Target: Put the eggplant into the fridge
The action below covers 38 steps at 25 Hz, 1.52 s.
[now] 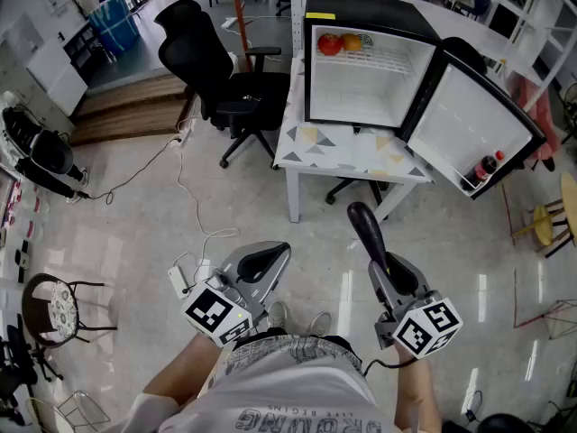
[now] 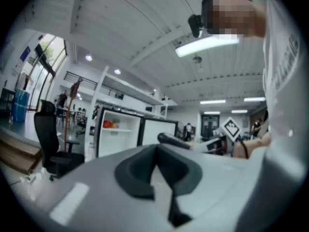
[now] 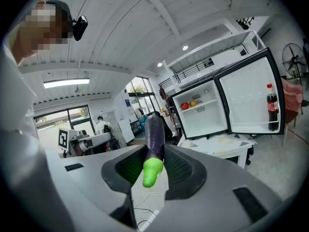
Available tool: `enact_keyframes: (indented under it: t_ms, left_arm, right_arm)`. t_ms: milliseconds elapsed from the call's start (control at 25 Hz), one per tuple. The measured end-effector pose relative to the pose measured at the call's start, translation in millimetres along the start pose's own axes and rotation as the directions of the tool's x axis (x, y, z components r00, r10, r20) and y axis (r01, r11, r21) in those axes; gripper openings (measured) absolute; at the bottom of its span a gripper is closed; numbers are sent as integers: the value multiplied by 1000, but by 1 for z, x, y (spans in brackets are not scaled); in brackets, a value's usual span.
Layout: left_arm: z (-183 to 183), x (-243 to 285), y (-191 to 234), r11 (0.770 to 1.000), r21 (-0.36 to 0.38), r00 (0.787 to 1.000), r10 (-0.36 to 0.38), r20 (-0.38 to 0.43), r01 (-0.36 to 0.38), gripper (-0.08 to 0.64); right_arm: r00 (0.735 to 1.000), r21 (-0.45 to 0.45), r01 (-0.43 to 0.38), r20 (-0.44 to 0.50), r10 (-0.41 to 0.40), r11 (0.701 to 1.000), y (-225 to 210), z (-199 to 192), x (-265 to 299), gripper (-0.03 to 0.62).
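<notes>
A dark purple eggplant (image 1: pixel 365 226) with a green stem end sticks forward out of my right gripper (image 1: pixel 382 265), which is shut on it near the stem. In the right gripper view the eggplant (image 3: pixel 155 138) stands between the pads of this gripper (image 3: pixel 153 167). The small black fridge (image 1: pixel 361 12) stands open on a white table (image 1: pixel 352 156) ahead, its door (image 1: pixel 469 124) swung right. My left gripper (image 1: pixel 270 258) is held low beside the right one, shut with nothing in it. The left gripper view shows its pads (image 2: pixel 140 178) together and the fridge (image 2: pixel 118 134) beyond.
On the fridge's upper shelf lie a red fruit (image 1: pixel 330 43) and an orange one (image 1: pixel 352 41). A cola bottle (image 1: pixel 484 168) stands in the door rack. A black office chair (image 1: pixel 216 79) is left of the table. Cables (image 1: pixel 180 179) and a power strip (image 1: pixel 178 278) lie on the floor.
</notes>
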<state>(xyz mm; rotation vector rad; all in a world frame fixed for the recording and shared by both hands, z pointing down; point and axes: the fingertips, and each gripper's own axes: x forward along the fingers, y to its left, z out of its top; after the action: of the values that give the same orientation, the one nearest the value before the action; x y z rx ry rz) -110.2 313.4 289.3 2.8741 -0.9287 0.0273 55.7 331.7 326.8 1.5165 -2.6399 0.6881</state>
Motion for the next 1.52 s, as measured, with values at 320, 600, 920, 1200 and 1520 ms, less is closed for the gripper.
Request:
enact_keyframes:
  t_ms: [320, 600, 920, 1200, 1520]
  left_arm:
    - [-2, 8, 4, 1000, 2, 1000, -12, 0, 12, 8]
    - [-2, 20, -4, 1000, 6, 1000, -13, -5, 13, 8]
    - [-10, 39, -23, 1000, 18, 1000, 14, -17, -14, 8]
    - [-19, 51, -38, 999, 19, 999, 44, -22, -44, 8]
    - [-20, 65, -35, 998, 24, 998, 60, -19, -59, 8]
  right_arm:
    - [1000, 11, 3, 14, -3, 1000, -6, 1, 4, 123]
    - [1000, 30, 6, 19, -7, 1000, -20, 3, -4, 123]
    - [1000, 35, -14, -1, 14, 999, -48, -2, -20, 123]
    - [999, 37, -37, -3, 37, 999, -67, -5, -32, 123]
    - [999, 33, -47, -3, 47, 998, -82, -1, -26, 123]
